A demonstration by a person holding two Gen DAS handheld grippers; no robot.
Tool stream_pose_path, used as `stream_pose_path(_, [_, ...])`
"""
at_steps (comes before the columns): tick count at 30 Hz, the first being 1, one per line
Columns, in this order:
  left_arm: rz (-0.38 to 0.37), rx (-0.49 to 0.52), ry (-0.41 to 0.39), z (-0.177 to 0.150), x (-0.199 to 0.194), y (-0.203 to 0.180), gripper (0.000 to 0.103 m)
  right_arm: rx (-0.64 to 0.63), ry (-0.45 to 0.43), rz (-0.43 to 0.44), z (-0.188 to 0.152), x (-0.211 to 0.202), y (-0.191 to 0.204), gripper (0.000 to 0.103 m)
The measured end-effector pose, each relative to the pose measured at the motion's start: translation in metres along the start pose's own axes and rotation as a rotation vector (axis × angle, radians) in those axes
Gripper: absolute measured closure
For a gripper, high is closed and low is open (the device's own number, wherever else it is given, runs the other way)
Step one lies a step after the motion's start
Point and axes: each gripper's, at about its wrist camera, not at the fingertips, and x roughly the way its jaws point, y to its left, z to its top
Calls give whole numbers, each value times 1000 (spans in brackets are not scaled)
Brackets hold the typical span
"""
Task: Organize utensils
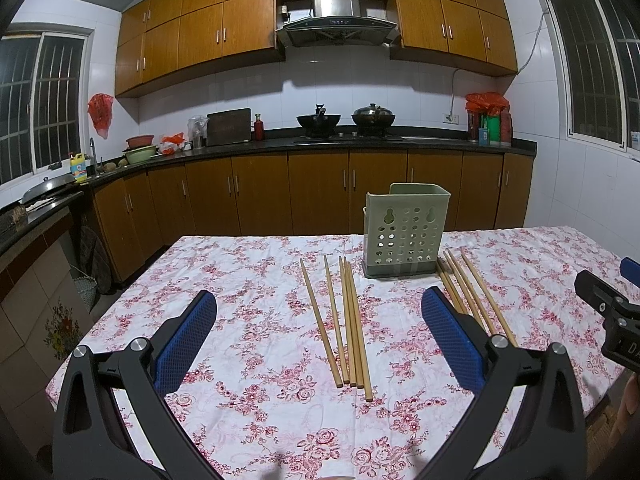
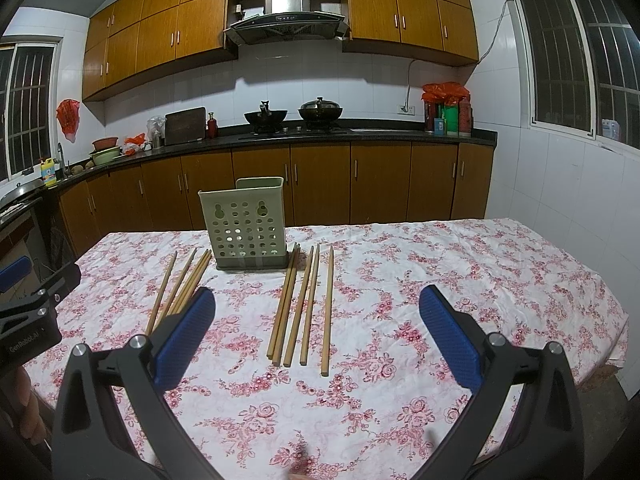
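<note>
Ahead of me: floral tablecloth [image 1: 256,360] over the table, two woks [image 1: 319,121] at the worktop's back edge, cutting board [image 1: 228,127] leaning leftward, yellow bottle [image 1: 78,167] at its left corner.

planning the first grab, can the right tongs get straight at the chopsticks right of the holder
Probably yes: the right tongs are open, the right chopsticks lie flat between them, and nothing sits in the way; the holder stands behind.

Table [image 1: 240,400], floral cloth: chopsticks [image 1: 344,320], green holder [image 1: 404,232].

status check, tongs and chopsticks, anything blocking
Left tongs open, empty; right tongs open, empty. Two chopstick groups flat on floral tablecloth. Green holder upright, empty as far as visible. Nothing blocking.
</note>
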Motion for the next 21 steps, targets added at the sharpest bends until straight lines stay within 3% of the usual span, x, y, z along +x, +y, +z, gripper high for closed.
stream_pose_path(16, [5,2,4,0,1,0,2,-1,4,-1,1,1,0,4])
stream_pose_path(21, [17,-2,66,-3,15,3,2,19,73,-11,-6,21,-5,4])
